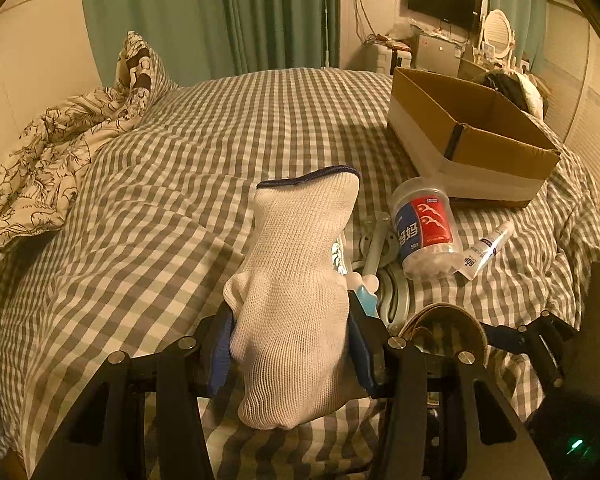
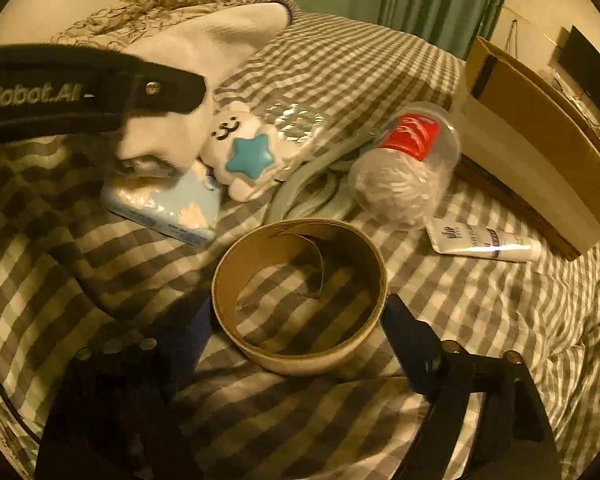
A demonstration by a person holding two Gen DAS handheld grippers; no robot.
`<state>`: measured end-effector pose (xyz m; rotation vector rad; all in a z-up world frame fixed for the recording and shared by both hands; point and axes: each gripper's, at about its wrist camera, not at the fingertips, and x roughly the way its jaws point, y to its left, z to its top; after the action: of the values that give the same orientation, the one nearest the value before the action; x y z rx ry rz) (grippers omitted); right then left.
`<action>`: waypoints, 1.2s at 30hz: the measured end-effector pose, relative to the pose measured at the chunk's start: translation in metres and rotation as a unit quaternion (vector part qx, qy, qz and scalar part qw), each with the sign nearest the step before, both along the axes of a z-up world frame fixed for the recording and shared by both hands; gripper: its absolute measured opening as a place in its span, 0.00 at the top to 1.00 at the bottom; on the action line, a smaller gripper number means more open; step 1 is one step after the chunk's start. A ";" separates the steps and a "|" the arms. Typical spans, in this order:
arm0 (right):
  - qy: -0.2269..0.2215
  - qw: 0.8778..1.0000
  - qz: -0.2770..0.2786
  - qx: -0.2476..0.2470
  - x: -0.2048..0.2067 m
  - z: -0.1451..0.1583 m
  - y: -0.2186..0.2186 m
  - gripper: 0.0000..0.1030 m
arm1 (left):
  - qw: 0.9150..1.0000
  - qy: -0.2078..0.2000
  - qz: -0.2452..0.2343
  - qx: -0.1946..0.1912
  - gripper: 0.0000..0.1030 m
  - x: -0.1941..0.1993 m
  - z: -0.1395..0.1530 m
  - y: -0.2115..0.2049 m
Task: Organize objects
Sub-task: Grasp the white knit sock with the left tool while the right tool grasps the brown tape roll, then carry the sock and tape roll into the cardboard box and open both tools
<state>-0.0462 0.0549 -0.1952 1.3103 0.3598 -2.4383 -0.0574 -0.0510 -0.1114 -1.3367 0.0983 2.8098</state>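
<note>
My left gripper (image 1: 290, 344) is shut on a white knit glove (image 1: 296, 280) and holds it over the checked bed. My right gripper (image 2: 296, 320) is open, its fingers either side of a brown tape ring (image 2: 300, 300) that lies flat on the bed; the ring also shows in the left wrist view (image 1: 448, 324). An open cardboard box (image 1: 472, 140) stands at the right, also in the right wrist view (image 2: 540, 152). Beside it lie a clear floss-pick jar (image 1: 426, 228) and a small white tube (image 1: 488, 250).
A white plush with a blue star (image 2: 244, 152), a pale blue packet (image 2: 168, 208), a foil blister pack (image 2: 296, 120) and a grey cable (image 2: 312, 184) lie beyond the ring. A floral duvet (image 1: 40, 172) is bunched at the left. Green curtains hang behind.
</note>
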 end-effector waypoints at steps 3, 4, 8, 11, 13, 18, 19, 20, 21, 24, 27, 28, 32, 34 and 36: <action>0.020 1.000 -0.013 -0.009 0.006 0.015 0.012 0.21 | 1.000 0.006 -0.002 -0.003 0.51 0.004 0.007 0.006; 0.029 0.999 -0.019 -0.014 0.009 0.023 0.018 0.21 | 1.000 0.009 -0.005 -0.003 0.51 0.006 0.010 0.010; 0.066 0.997 -0.043 -0.026 0.015 0.055 0.042 0.21 | 0.999 0.024 -0.025 -0.002 0.51 0.013 0.026 0.029; 0.099 0.992 -0.064 -0.035 0.023 0.084 0.066 0.21 | 0.998 0.038 -0.045 -0.003 0.51 0.018 0.039 0.048; 0.122 0.989 -0.077 -0.037 0.027 0.103 0.085 0.21 | 0.997 0.046 -0.059 -0.001 0.51 0.019 0.048 0.061; 0.167 0.978 -0.107 -0.060 0.014 0.157 0.138 0.21 | 0.994 0.060 -0.094 0.001 0.51 0.005 0.071 0.094; 0.174 0.976 -0.112 -0.062 0.009 0.166 0.147 0.21 | 0.993 0.063 -0.101 0.002 0.51 -0.001 0.076 0.100; 0.183 0.974 -0.117 -0.063 0.004 0.175 0.155 0.21 | 0.992 0.066 -0.107 0.005 0.51 -0.006 0.081 0.106; 0.195 0.971 -0.121 -0.061 -0.006 0.188 0.165 0.21 | 0.991 0.068 -0.112 0.007 0.51 -0.013 0.086 0.112; 0.211 0.967 -0.126 -0.063 -0.035 0.211 0.179 0.21 | 0.989 0.082 -0.123 0.018 0.51 -0.040 0.104 0.130; 0.209 0.967 -0.130 -0.068 -0.067 0.220 0.188 0.21 | 0.986 0.098 -0.133 0.016 0.51 -0.068 0.117 0.147; 0.203 0.968 -0.131 -0.074 -0.079 0.220 0.195 0.21 | 0.986 0.100 -0.133 0.013 0.51 -0.078 0.118 0.151; 0.174 0.970 -0.142 -0.092 -0.123 0.208 0.211 0.21 | 0.986 0.075 -0.147 0.039 0.51 -0.121 0.110 0.164; 0.168 0.968 -0.161 -0.097 -0.136 0.200 0.223 0.21 | 0.986 0.066 -0.148 0.041 0.51 -0.140 0.099 0.169; 0.163 0.966 -0.172 -0.105 -0.147 0.190 0.232 0.21 | 0.985 0.068 -0.153 0.033 0.48 -0.148 0.090 0.174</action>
<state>-0.1929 0.2873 -0.0048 0.9440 -0.0568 -2.8953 -0.2054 0.1226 -0.0215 -1.0160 0.1940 2.6147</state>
